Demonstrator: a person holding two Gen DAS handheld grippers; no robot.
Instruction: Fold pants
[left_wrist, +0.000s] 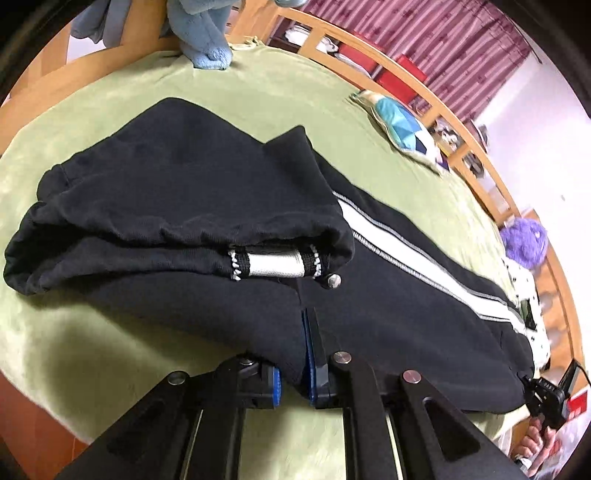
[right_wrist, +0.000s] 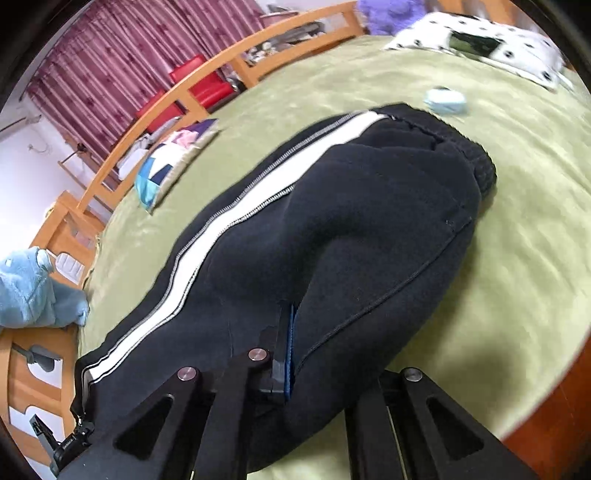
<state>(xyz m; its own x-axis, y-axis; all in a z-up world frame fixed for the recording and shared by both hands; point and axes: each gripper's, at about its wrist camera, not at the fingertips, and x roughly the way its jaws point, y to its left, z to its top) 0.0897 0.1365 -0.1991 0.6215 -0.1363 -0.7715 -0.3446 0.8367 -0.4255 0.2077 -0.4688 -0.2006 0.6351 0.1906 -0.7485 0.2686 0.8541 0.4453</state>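
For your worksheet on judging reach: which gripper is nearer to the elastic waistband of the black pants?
Right. The right gripper clamps the pants just below the waistband. The left gripper clamps the fabric near the folded-back leg cuffs, with no waistband in its view.

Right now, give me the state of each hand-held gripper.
Left hand-held gripper: closed on the black pants.
Right hand-held gripper: closed on the same pants.

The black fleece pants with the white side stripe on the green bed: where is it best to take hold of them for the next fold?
Probably on the near long edge of the black fleece pants, coming from the bedside, as both the left gripper and the right gripper do now: there the cloth is thin enough to pinch, unlike the bulky ribbed waistband.
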